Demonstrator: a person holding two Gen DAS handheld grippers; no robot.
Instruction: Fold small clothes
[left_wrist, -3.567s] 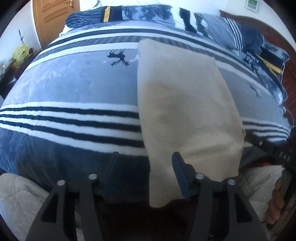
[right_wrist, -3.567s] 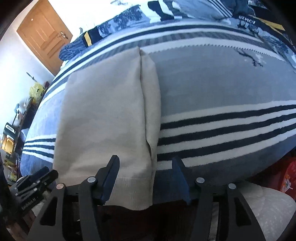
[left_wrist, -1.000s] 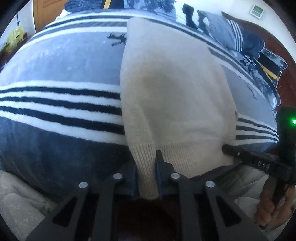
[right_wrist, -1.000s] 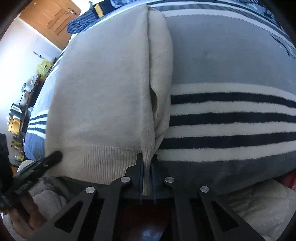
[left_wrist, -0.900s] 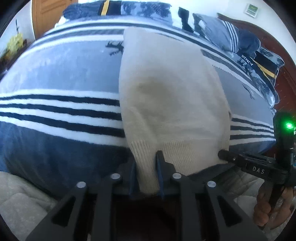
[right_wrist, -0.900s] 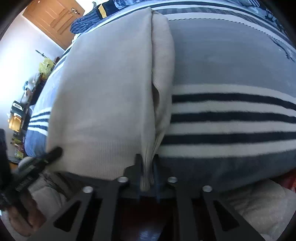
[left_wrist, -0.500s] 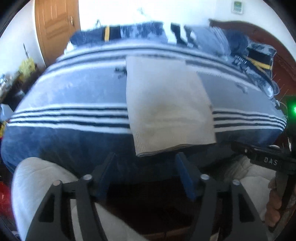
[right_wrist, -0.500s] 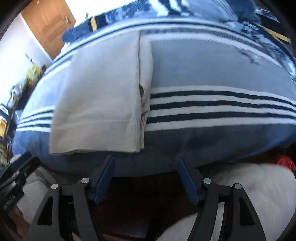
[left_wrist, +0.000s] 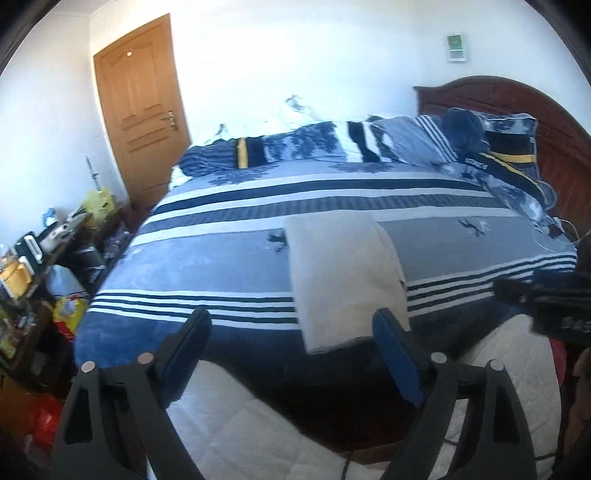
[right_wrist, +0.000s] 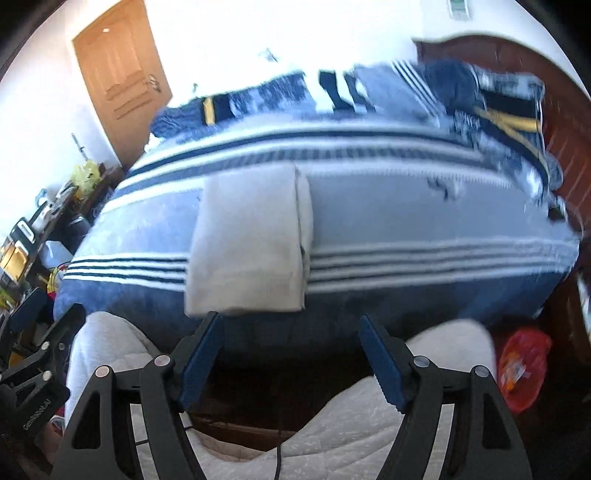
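A cream knit sweater lies folded into a long strip on the blue striped bedspread, its ribbed hem at the bed's near edge. It also shows in the right wrist view. My left gripper is open and empty, pulled back off the bed, in front of the hem. My right gripper is open and empty, also back from the bed edge. The right gripper shows at the right edge of the left wrist view. The left gripper shows at the lower left of the right wrist view.
Pillows and bundled bedding lie at the bed's far side by a wooden headboard. A cluttered side table stands left, a wooden door behind it. White quilted fabric lies below the grippers. A red bag sits on the floor at right.
Both grippers were shut on the sweater's hem a second ago. They have let go, opened wide and drawn back and up from the bed. The sweater stays flat.
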